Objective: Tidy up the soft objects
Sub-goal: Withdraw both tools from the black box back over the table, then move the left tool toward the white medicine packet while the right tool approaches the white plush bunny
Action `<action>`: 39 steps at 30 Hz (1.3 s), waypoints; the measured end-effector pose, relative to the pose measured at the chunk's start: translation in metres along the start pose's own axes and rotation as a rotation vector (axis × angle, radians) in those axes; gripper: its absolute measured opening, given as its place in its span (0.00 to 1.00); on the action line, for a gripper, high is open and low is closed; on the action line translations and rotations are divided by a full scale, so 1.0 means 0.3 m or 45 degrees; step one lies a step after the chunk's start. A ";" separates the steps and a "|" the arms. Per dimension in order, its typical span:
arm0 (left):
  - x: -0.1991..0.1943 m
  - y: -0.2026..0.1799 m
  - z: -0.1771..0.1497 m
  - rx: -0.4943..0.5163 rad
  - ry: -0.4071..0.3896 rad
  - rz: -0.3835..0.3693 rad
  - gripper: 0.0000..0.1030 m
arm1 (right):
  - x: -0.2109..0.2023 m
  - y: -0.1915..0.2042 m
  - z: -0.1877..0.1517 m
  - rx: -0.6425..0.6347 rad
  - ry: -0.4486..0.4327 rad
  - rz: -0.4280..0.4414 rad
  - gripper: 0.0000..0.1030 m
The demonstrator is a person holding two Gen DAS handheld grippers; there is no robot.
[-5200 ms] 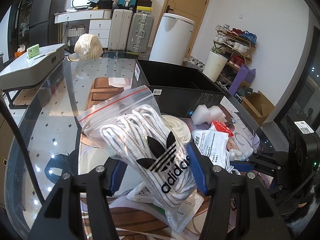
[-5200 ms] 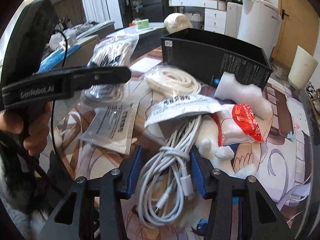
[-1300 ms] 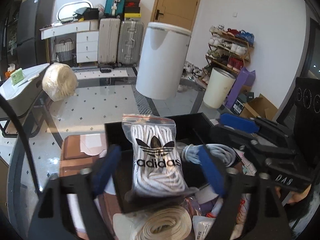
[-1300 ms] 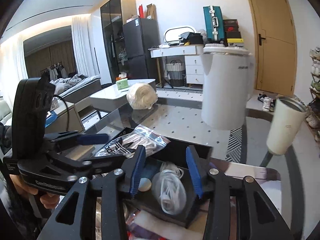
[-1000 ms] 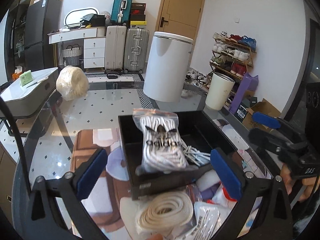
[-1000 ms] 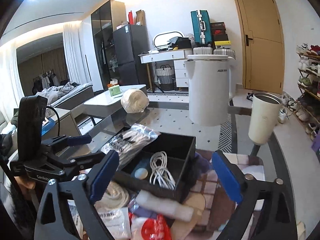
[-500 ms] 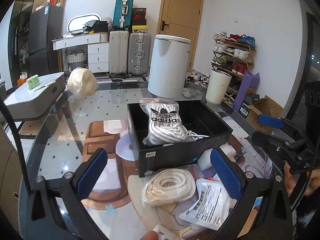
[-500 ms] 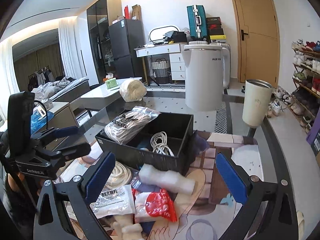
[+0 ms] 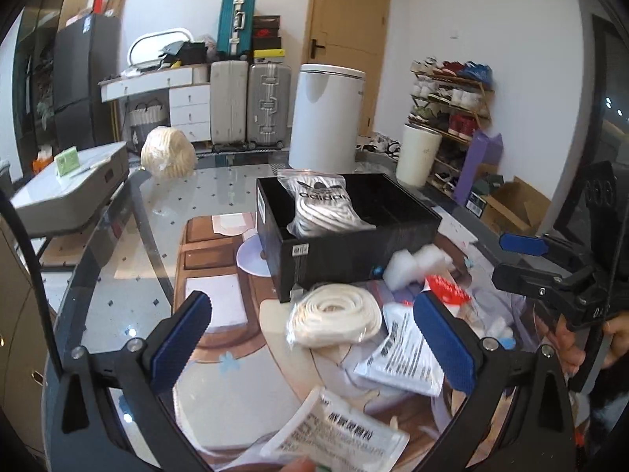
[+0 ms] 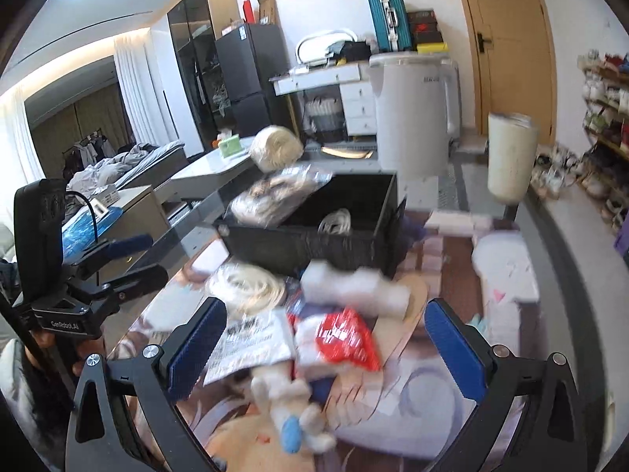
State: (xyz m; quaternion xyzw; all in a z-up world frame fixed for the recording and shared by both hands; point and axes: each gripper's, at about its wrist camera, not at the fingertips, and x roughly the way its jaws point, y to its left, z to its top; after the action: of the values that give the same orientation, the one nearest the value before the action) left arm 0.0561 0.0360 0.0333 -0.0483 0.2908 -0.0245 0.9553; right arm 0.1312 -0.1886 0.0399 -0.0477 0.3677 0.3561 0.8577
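Observation:
A black box (image 9: 354, 251) stands on the glass table. A clear bag of white Adidas laces (image 9: 320, 206) leans inside it, and a white cable coil (image 10: 336, 222) lies beside the bag. In front of the box lie a coiled cream rope in a bag (image 9: 336, 316), white foam pieces (image 9: 412, 265), a red-and-white packet (image 10: 340, 340), white printed sachets (image 9: 407, 348) and a small white plush toy (image 10: 293, 405). My left gripper (image 9: 312, 338) is open and empty above the rope. My right gripper (image 10: 324, 350) is open and empty above the red packet.
A cream yarn ball (image 9: 167, 157) sits at the table's far left edge. A white bin (image 9: 326, 116) and a cream bin (image 9: 416, 155) stand on the floor behind. A printed mat (image 10: 503, 275) covers the table to the right of the box.
Both grippers let go of their loads in the box, opened wide and pulled back toward me and downward. The lace bag and cable now rest in the box.

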 end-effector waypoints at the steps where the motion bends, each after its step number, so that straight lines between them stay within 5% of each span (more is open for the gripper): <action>1: -0.007 -0.001 -0.009 0.010 0.001 0.007 1.00 | 0.005 0.000 -0.011 0.002 0.022 0.013 0.99; 11: -0.031 -0.004 -0.095 0.019 0.061 -0.007 1.00 | 0.022 0.035 -0.099 -0.089 0.119 -0.018 0.99; 23: -0.001 -0.071 -0.218 0.172 0.229 -0.044 1.00 | 0.068 0.051 -0.143 -0.112 0.203 0.004 0.99; 39: -0.013 -0.057 -0.253 0.048 0.359 -0.232 0.98 | 0.088 0.059 -0.167 -0.139 0.253 0.028 0.99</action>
State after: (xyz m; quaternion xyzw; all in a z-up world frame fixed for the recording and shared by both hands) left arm 0.0104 0.0134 -0.0254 -0.0528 0.4158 -0.1229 0.8996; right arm 0.1025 -0.1775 -0.0108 -0.1253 0.4317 0.3784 0.8092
